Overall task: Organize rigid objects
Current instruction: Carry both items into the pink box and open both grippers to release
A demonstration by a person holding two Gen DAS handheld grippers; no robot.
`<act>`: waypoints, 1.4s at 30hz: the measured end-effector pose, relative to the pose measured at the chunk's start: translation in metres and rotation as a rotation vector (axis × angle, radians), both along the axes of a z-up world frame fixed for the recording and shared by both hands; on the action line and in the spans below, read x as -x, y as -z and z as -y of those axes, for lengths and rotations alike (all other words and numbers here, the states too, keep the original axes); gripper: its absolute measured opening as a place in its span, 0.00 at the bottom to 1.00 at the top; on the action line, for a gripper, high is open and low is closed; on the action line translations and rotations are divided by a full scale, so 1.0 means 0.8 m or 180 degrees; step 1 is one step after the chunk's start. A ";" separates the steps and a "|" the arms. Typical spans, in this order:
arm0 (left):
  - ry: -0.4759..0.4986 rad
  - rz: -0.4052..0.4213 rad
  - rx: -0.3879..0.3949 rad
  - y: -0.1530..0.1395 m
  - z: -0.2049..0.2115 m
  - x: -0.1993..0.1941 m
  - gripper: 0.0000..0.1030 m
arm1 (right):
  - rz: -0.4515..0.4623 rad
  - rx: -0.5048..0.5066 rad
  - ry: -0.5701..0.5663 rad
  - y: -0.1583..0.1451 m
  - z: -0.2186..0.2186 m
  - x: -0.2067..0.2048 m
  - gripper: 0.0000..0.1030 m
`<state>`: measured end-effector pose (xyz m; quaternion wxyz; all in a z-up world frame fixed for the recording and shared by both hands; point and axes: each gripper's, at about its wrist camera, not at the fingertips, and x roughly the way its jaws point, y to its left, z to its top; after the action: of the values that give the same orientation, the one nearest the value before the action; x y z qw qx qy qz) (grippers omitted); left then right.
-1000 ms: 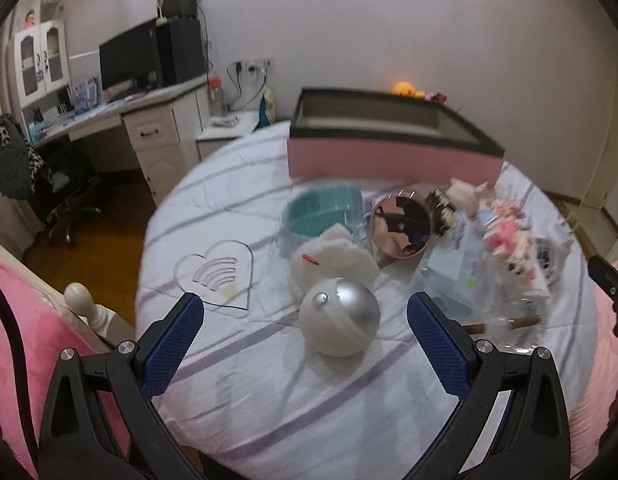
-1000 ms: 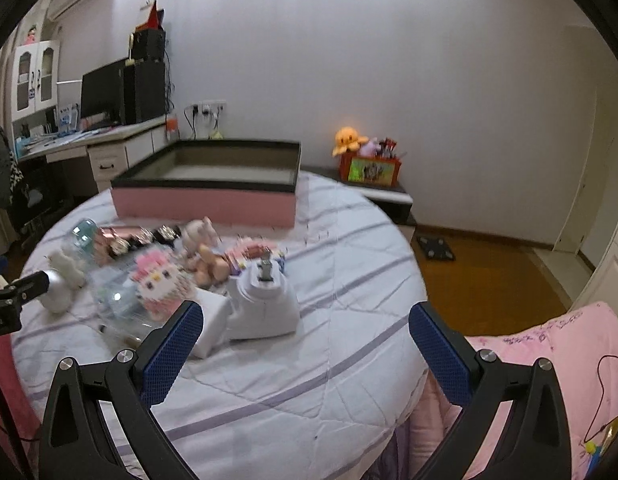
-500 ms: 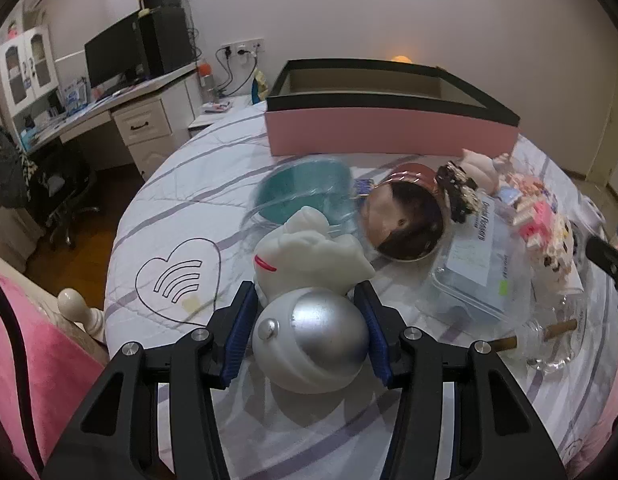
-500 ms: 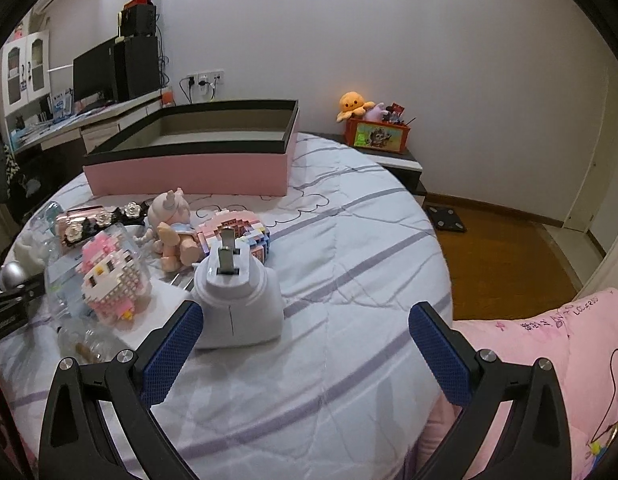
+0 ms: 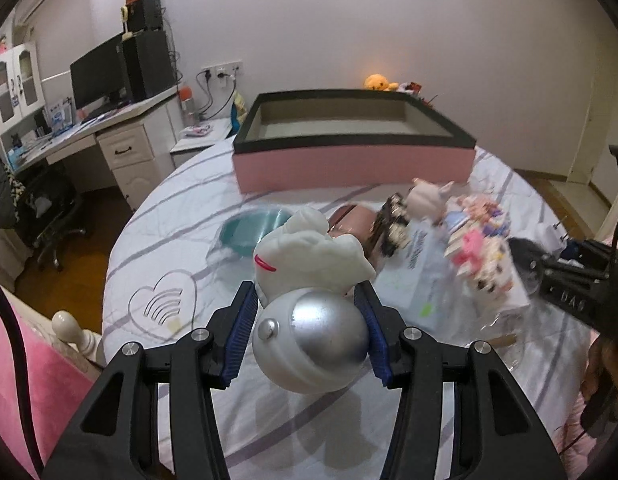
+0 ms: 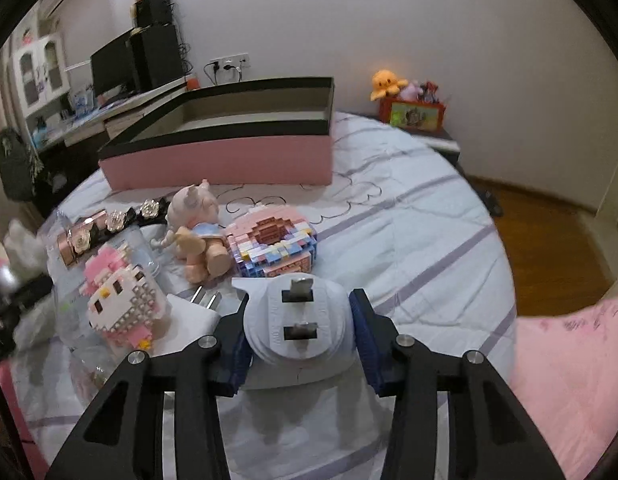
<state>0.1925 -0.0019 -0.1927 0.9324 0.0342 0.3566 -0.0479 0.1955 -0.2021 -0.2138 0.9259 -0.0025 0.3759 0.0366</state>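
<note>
We see a silver-and-white ball figure [image 5: 311,342] with a white plush-like top, raised above the striped bedspread. A white plug adapter [image 6: 299,326] points its two metal prongs up. The pink box [image 5: 351,142] stands open behind.

Dim, even indoor light, soft shadows. Strong fisheye bending, black corner vignette. Motion blur on toys [image 5: 481,248] in left view.

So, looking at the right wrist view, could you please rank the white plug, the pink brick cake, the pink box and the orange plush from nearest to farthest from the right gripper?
1. White plug: between the right gripper's fingers.
2. Pink brick cake: just beyond, slightly left.
3. Pink box: farther back, centre-left on the bed.
4. Orange plush: farthest, against the wall, right of the box.
</note>
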 end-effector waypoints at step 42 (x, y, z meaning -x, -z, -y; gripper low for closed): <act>0.0178 -0.0825 0.0060 -0.033 0.004 -0.300 0.69 | -0.0292 -0.0443 -0.0440 -0.047 -0.069 -0.260 0.87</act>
<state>0.4329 -0.0053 -0.1660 0.8771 0.0288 0.4725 -0.0813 0.4034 -0.1465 -0.1759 0.9010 0.0376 0.4133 0.1264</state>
